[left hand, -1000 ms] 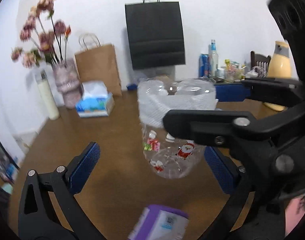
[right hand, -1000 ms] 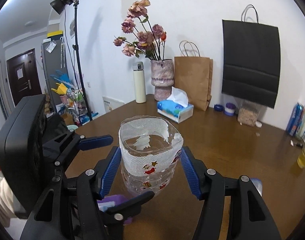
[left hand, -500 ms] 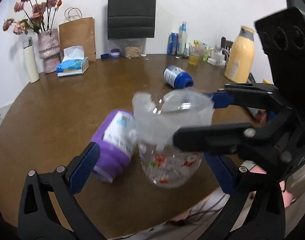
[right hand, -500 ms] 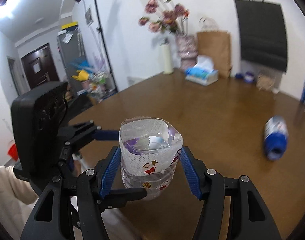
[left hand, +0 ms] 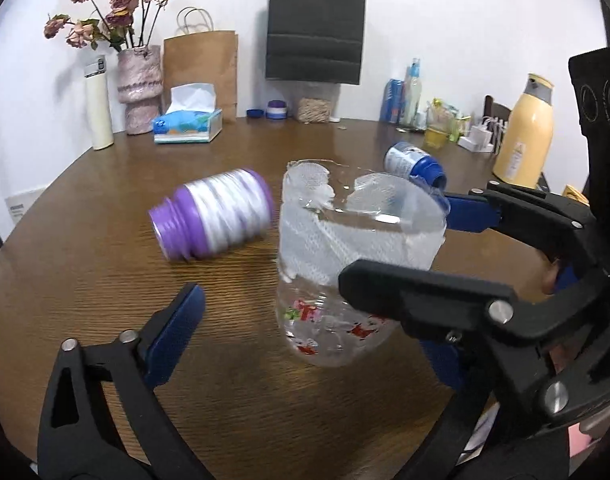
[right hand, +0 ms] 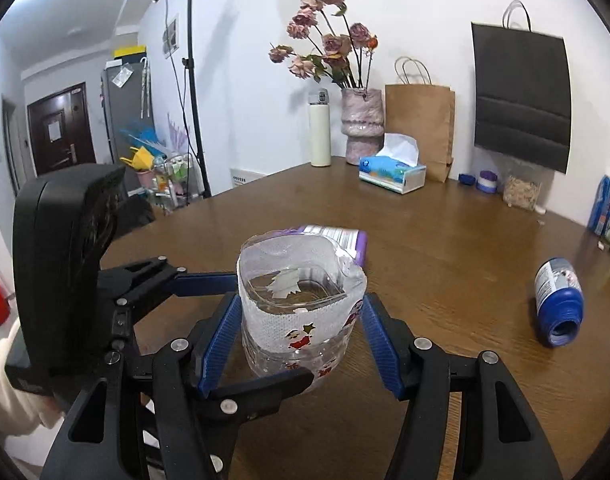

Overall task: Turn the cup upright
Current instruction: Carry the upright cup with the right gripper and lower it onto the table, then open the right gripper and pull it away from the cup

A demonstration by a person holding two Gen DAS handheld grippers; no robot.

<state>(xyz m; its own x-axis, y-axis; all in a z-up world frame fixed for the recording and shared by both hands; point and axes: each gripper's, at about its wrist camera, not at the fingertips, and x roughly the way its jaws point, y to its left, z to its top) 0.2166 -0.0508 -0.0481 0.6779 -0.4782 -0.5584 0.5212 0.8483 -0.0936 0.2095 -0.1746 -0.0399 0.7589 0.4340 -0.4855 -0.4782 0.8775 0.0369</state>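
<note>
A clear plastic cup (right hand: 301, 312) with a white mesh band and Santa stickers stands upright, mouth up, low over the brown table (right hand: 445, 248). My right gripper (right hand: 299, 330) is shut on the cup's sides with its blue pads. In the left wrist view the cup (left hand: 353, 264) sits between the fingers of my left gripper (left hand: 309, 332), which is open wide and touches nothing. The right gripper's black fingers cross that view from the right in front of the cup.
A purple-and-white jar (left hand: 215, 212) lies on its side just left of the cup. A blue-and-white jar (right hand: 557, 300) lies on its side to the right. A tissue box (left hand: 189, 124), vase, thermos, paper bags and a yellow jug (left hand: 525, 136) line the far edge.
Both grippers swung round and came lower over the table with the cup still held upright in the right one. The purple jar now lies further left and away from the cup.
</note>
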